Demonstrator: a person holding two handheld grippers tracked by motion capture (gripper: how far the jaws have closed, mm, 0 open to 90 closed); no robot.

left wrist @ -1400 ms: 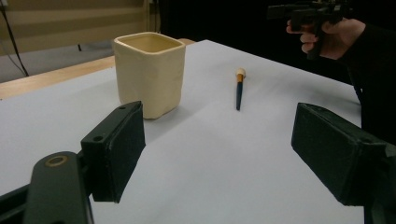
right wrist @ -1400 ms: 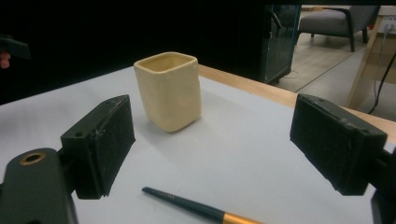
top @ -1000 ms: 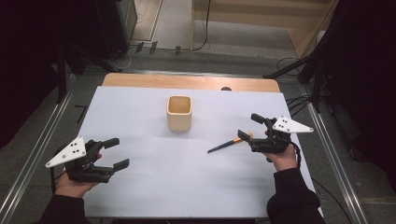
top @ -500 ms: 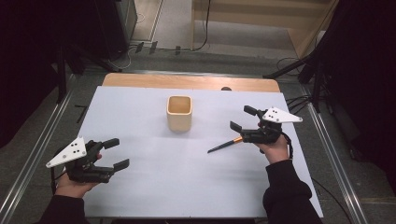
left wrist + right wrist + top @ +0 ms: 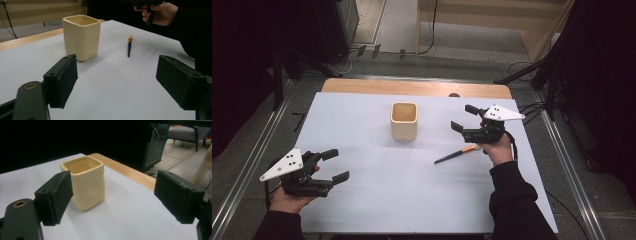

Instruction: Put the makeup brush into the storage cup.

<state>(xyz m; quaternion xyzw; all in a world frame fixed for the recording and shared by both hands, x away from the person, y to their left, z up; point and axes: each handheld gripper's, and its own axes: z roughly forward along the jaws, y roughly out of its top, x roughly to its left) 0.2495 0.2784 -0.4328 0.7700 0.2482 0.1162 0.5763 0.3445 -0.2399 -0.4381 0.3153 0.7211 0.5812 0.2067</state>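
**Cup and brush between two released grippers**

Cup (image 5: 404, 121) stands upright ahead of your right gripper (image 5: 466, 119), framed between its wide-parted jaws but touched by neither. Both jaws hold nothing, which suits an approach to the cup's walls. Brush (image 5: 456, 154) lies flat on the table (image 5: 362, 210), just beside and below your right hand (image 5: 496, 150), free of any grasp. Your left gripper (image 5: 336, 166) hovers well apart at the near edge, jaws spread and empty, probably kept clear so the right side can work unobstructed.
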